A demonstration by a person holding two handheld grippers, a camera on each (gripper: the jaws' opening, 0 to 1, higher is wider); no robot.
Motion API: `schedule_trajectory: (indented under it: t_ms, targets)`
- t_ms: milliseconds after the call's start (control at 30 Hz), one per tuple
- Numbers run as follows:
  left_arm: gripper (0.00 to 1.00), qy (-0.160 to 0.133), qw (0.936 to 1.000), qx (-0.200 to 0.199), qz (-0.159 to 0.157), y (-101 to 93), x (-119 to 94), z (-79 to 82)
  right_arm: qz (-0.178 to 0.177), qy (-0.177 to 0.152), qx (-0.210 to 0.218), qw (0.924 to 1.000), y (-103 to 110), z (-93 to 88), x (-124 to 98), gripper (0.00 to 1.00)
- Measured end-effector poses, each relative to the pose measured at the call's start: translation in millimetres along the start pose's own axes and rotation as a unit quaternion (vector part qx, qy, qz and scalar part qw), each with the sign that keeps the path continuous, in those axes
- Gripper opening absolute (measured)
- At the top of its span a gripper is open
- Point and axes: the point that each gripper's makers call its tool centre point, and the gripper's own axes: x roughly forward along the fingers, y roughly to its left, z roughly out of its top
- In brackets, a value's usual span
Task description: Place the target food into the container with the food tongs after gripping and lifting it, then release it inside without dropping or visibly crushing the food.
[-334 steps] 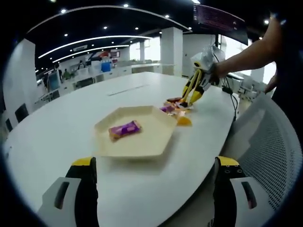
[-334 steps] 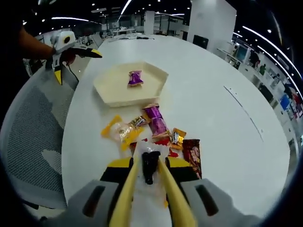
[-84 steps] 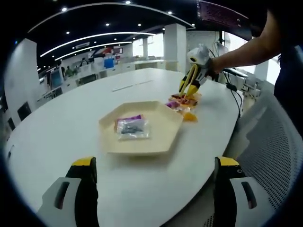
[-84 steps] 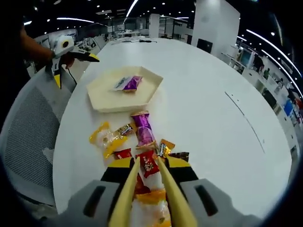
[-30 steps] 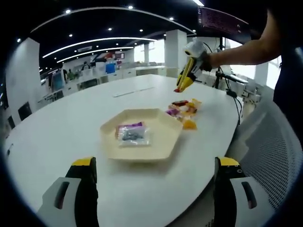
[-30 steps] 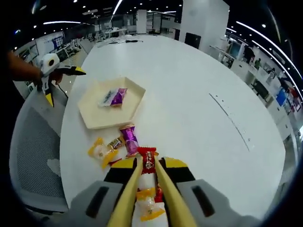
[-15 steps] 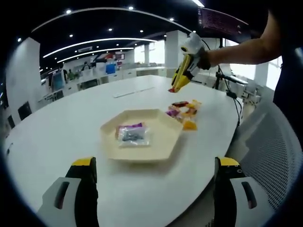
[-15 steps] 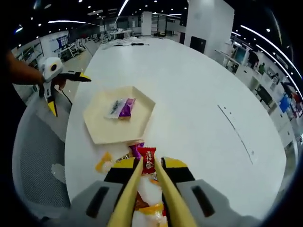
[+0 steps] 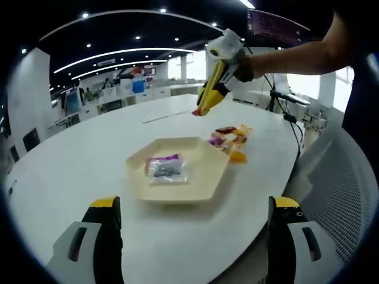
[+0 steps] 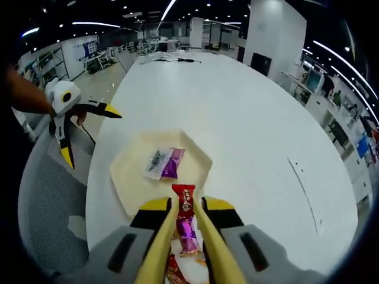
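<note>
Right gripper (image 10: 185, 207) holds yellow food tongs (image 10: 177, 236), their tips pinched on a red-wrapped candy (image 10: 184, 198); the candy is lifted clear of the white bench (image 10: 254, 136), hanging in the air near the edge of the cream hexagonal tray (image 10: 127, 177), between the tray and the snack pile. In the left gripper view the same right gripper (image 9: 207, 97) appears from the right, raised above the bench (image 9: 71, 160), tongs (image 9: 208, 94) angled down, a small red item at their tip (image 9: 196, 112). The tray (image 9: 207, 171) already holds two packets side by side: a purple one (image 9: 161, 158) and a clear one with dark contents (image 9: 167, 170); in the right gripper view these read as purple (image 10: 172, 165) and clear (image 10: 155, 161). Loose pile of wrapped snacks (image 9: 231, 139) lies on the bench just beyond the tray; a purple wrapper (image 10: 186, 231) and red ones show beneath the tongs. Left gripper (image 9: 189, 236) stands off at the bench's near edge, jaws spread wide, nothing between them; seen from the right gripper view (image 10: 71, 118) it is held by a hand beside a grey mesh chair (image 10: 47, 207).
</note>
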Motion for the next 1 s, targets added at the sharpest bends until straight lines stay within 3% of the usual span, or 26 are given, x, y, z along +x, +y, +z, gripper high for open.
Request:
schedule_trajectory:
  t_ms: [500, 800, 867, 1000]
  targets:
    - [1.00, 0.003, 1.0000, -0.002, 0.009, 4.4, 0, -1.3, 0.022, -0.001, -0.022, 0.9995, -3, 45.0, 36, 0.19]
    - [1.00, 0.006, 1.0000, 0.000, 0.008, 4.5, 0, -2.2, 0.023, 0.000, -0.029, 0.9993, -4, 51.1, 44, 0.19]
    - [1.00, 0.003, 1.0000, -0.002, 0.009, 4.4, 0, -1.1, 0.045, -0.003, 0.001, 0.9990, 1, 51.9, 45, 0.22]
    - [1.00, 0.005, 0.9999, -0.001, 0.009, 4.3, 0, -1.7, 0.033, -0.007, -0.016, 0.9993, -3, 51.5, 43, 0.22]
